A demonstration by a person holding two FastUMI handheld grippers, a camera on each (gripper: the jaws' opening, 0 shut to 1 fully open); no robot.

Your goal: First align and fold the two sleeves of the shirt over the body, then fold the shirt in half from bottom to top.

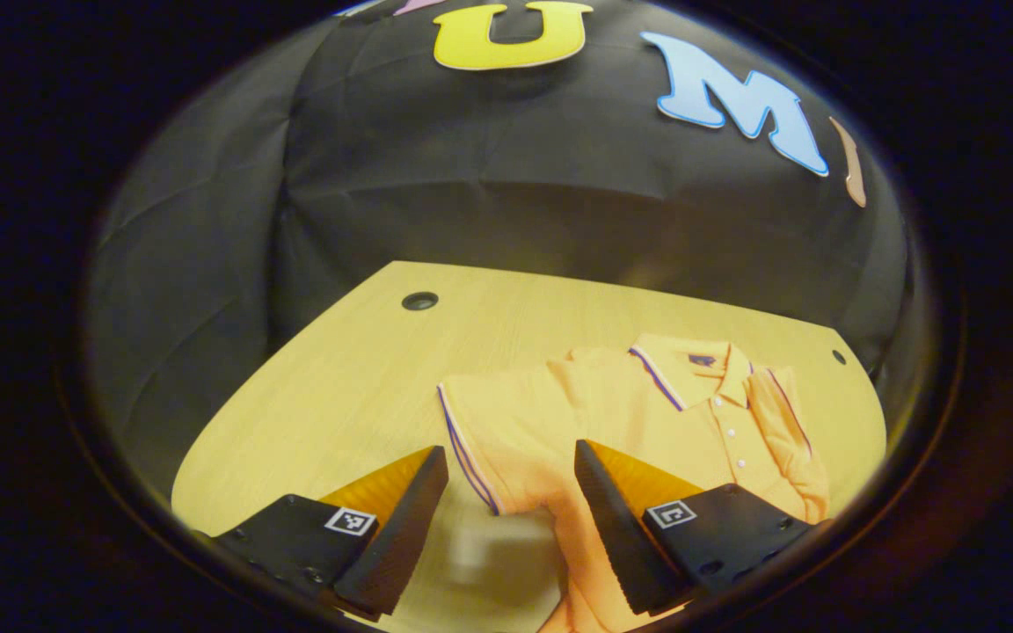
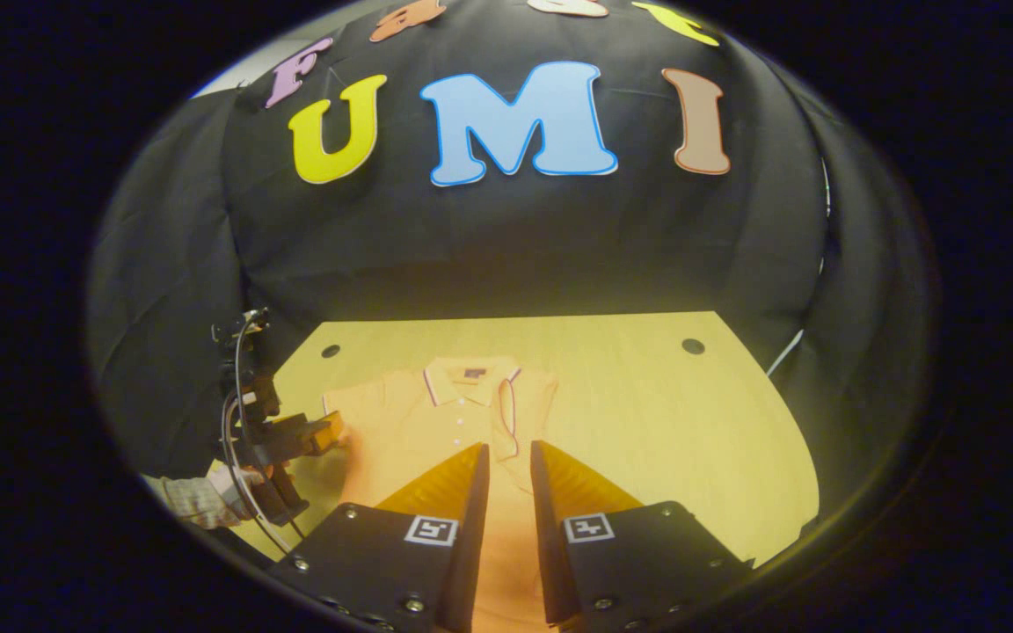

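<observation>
An orange polo shirt (image 1: 647, 413) lies face up on the wooden table (image 1: 339, 378), collar toward the back wall. One sleeve (image 1: 790, 413) is folded over the buttoned front. The other sleeve (image 1: 480, 422) still spreads outward, and its striped cuff runs between the fingers of my left gripper (image 1: 508, 450), which is wide open just above it. In the right gripper view the shirt (image 2: 419, 422) lies ahead, with the folded sleeve (image 2: 520, 404) beside the buttons. My right gripper (image 2: 508, 446) hovers over the shirt's lower body, its jaws a narrow gap apart and holding nothing. The left gripper (image 2: 324, 435) appears there at the spread sleeve.
The table has round cable holes near its back corners (image 1: 419, 301) (image 2: 693, 345). A hand with a checked sleeve (image 2: 199, 497) holds the left gripper, with a cable looping by it. Black cloth walls close the booth behind and on both sides. Bare wood (image 2: 665, 422) extends right of the shirt.
</observation>
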